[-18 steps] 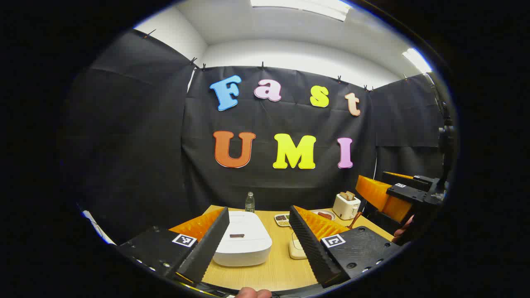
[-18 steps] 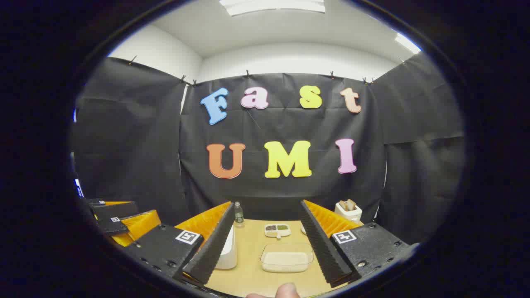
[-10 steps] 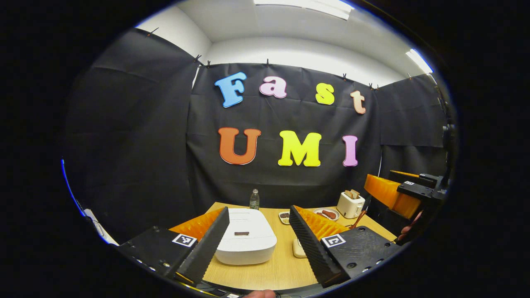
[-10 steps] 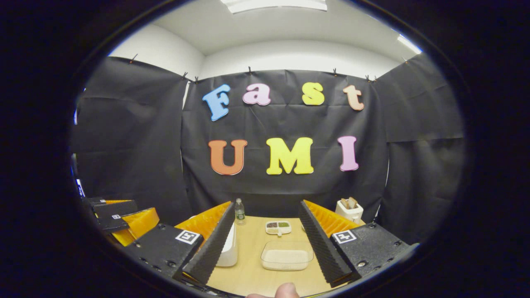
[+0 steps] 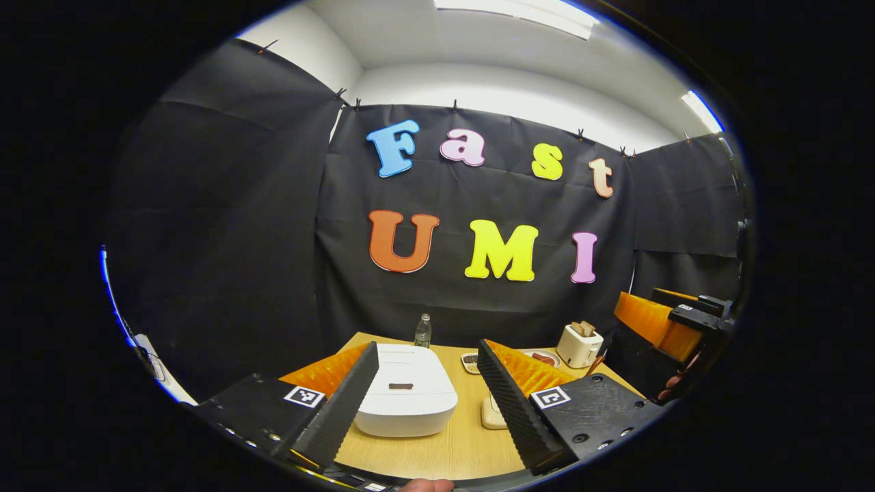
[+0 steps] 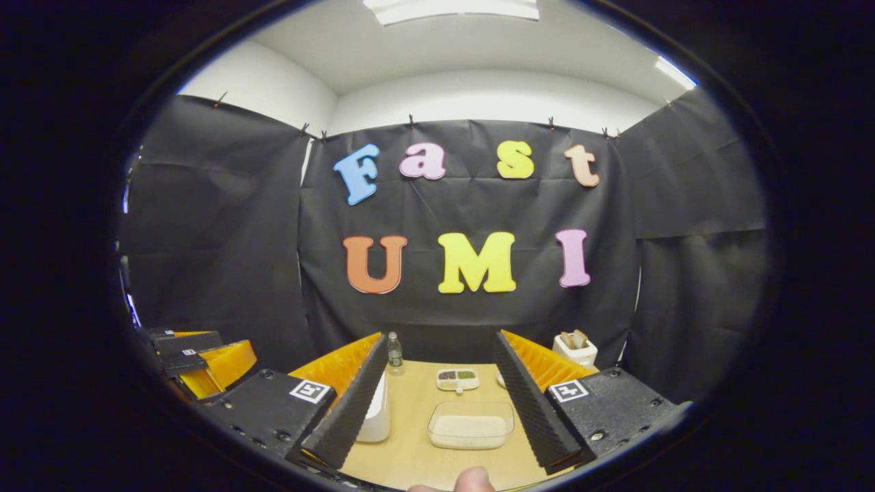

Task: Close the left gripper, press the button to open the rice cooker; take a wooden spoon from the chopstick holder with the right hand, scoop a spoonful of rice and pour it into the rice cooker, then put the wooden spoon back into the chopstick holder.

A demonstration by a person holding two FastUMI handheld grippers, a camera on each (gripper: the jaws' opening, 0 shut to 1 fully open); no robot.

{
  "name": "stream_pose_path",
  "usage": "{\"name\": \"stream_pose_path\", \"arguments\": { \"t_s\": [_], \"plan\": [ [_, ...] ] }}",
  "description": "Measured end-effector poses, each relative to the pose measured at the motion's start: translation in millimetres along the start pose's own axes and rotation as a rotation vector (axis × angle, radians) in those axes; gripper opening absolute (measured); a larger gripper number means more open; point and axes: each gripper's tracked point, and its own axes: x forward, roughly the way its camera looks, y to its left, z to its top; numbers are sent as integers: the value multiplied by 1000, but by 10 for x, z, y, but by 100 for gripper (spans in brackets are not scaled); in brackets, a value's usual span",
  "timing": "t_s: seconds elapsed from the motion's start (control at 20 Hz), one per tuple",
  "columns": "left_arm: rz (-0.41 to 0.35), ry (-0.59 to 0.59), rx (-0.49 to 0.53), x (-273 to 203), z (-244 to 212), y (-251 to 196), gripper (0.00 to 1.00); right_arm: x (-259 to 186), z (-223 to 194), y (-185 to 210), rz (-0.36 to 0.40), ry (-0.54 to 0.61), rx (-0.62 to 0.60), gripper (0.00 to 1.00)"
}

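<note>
The white rice cooker (image 5: 407, 403) sits shut on the wooden table (image 5: 451, 444), a small dark button (image 5: 400, 386) on its lid. My left gripper (image 5: 427, 352) hovers open in front of it, the cooker showing between its fingers. My right gripper (image 6: 439, 338) is open and empty above a clear tub of rice (image 6: 470, 425). The left gripper view has the right gripper (image 5: 673, 328) at the far right, with a brown spoon handle (image 5: 593, 365) sticking up beside it. The right gripper view has the cooker's edge (image 6: 377, 417) behind a finger and the left gripper (image 6: 198, 355) at far left.
A water bottle (image 5: 423, 331) stands at the table's back edge. A white toaster (image 5: 578, 344) with bread is at the back right, a plate with sausage (image 5: 543, 357) beside it. A small divided dish (image 6: 457, 379) lies behind the rice tub.
The left gripper's view has swung slightly, so the cooker and wall sit a little further right. The right gripper has barely moved. Both stay open.
</note>
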Motion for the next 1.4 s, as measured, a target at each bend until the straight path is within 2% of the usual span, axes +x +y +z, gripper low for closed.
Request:
{"name": "stream_pose_path", "arguments": {
  "t_s": [0.55,0.75,0.8,0.85,0.95,1.0,1.05,1.15,1.2,1.25,1.4],
  "plan": [
    [0,15,6,64,-69,-41,94,122,-39,-128,18,13,1,100],
    [24,45,22,144,-166,-4,94,240,-91,-206,23,15,5,100],
    [30,52,29,171,-201,2,82,282,-115,-214,26,16,12,100],
    [32,60,36,206,-210,3,92,330,-139,-232,30,20,19,100],
    [34,78,42,263,-249,22,82,406,-172,-285,35,26,29,100],
    [43,91,43,277,-276,44,66,439,-184,-325,33,25,35,100],
    [58,106,46,303,-317,72,41,472,-195,-367,30,22,36,100],
    [100,133,62,378,-402,195,17,557,-262,-440,26,32,33,100],
    [97,148,56,401,-435,183,0,600,-292,-467,24,36,34,100],
    [89,164,45,445,-484,159,3,638,-304,-515,19,38,33,100],
    [68,282,-17,632,-814,166,0,738,-390,-667,-5,46,32,99]
  ]
}}
